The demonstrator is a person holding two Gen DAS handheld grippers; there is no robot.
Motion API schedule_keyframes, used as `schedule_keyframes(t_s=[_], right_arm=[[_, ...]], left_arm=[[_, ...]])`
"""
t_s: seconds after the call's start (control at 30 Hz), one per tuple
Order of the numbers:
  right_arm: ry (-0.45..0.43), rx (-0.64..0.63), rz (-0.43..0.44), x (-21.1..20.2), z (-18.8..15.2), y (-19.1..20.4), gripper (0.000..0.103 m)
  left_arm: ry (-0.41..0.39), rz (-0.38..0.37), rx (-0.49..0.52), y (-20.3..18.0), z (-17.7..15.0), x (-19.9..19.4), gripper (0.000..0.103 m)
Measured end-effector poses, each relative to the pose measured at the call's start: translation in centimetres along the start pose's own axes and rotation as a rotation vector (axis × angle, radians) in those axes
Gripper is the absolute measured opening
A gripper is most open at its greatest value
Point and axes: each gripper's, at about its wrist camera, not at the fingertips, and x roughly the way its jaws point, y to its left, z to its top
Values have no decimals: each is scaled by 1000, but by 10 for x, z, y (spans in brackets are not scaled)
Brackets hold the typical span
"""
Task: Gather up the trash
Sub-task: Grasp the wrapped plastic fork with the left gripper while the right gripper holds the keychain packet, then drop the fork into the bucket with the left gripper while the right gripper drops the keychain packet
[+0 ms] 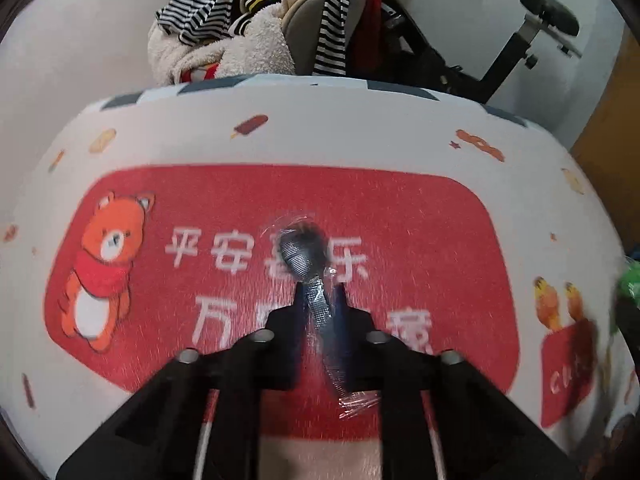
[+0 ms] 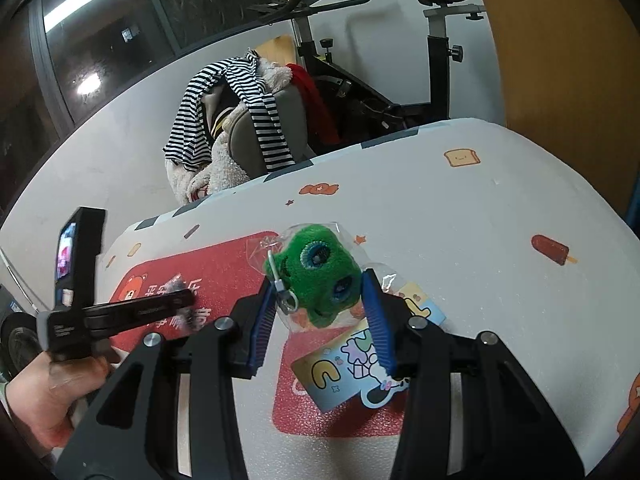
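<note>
The left tool [image 1: 318, 300] is squeezing a shiny wrapper [image 1: 310, 280] over the red mat [image 1: 420, 240]. The right tool [image 2: 320, 304] is hugging a bagged green plush toy [image 2: 320, 276] beside that mat. Both pieces probably need lifting off the surface [image 2: 480, 220] next.

Two grippers [image 1: 318, 292] [image 2: 320, 300], one silver wrapper [image 1: 304, 264], one bagged green plush [image 2: 316, 276], perhaps one sticker card [image 2: 352, 376], one table [image 2: 500, 208]

Mat text [image 1: 280, 280] partly hidden behind blurred wrapper [image 1: 308, 272].
</note>
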Motion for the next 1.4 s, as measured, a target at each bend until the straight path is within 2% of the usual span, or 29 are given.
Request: schedule_keyframes(t_s=[0.17,0.37,0.47,0.63,0.8,0.9,1.1,1.3,1.4], right_arm=[[0,18,6,0,0,-4,44],[7,11,-18,1,1,-1,44],[18,-34,17,-1,2,7,44],[54,-200,39,-22,-2,42,44],[62,-202,62,-54,-14,63,44],[60,-215,73,-75,-24,75,44],[41,-208,108,-128,-52,92,44],[33,-193,139,-168,-86,100,44],[42,-183,138,-179,-102,101,44]], left_arm=[[0,-149,-57,22,-20,-27,11],[-60,-231,-41,46,-45,-88,11],[-81,-244,-9,58,-57,-115,11],[-93,-244,31,80,-87,-155,11],[-114,-252,46,94,-125,-188,11],[-121,-260,75,93,-150,-206,11],[-118,-289,70,92,-196,-231,11],[-105,-292,119,82,-243,-237,11],[-65,-316,91,85,-263,-232,11]])
